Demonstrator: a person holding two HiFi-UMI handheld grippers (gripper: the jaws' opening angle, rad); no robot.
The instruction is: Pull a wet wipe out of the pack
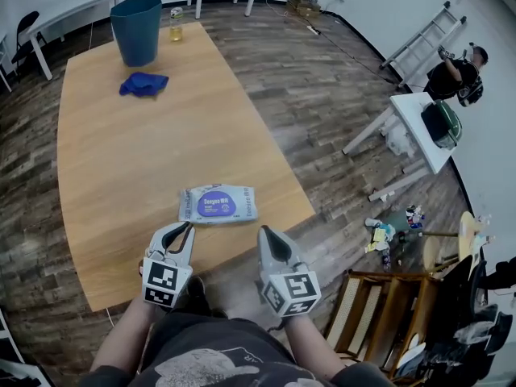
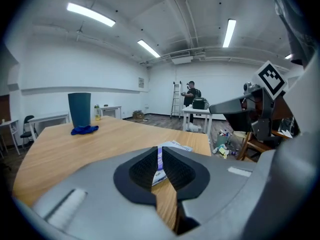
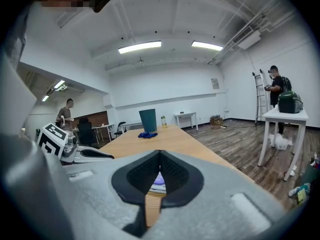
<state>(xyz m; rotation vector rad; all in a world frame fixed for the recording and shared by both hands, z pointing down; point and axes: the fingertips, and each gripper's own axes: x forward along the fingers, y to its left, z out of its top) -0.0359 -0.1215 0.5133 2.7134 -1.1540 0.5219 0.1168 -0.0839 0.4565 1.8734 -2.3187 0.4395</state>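
Pale wood table (image 1: 145,151) runs from near to far over a dark plank floor. At its near edge the left gripper (image 1: 187,226) has its jaws parted by only a narrow slit, with nothing between them. Just to its right, the right gripper (image 1: 264,230) has its jaws closed tip to tip and is empty.

Both grippers point at the wet wipe pack (image 1: 218,204), which lies flat on the table just beyond their tips and touches neither. The pack is a soft white pouch with its long side running left to right. It has a purple oval label with white print in the middle, and its ends are slightly crumpled.

Well beyond it, toward the far end, a blue cloth (image 1: 144,84) lies near a teal bin (image 1: 136,29) and a bottle (image 1: 176,24). At the far right a person (image 1: 455,75) stands by a white table (image 1: 423,127).
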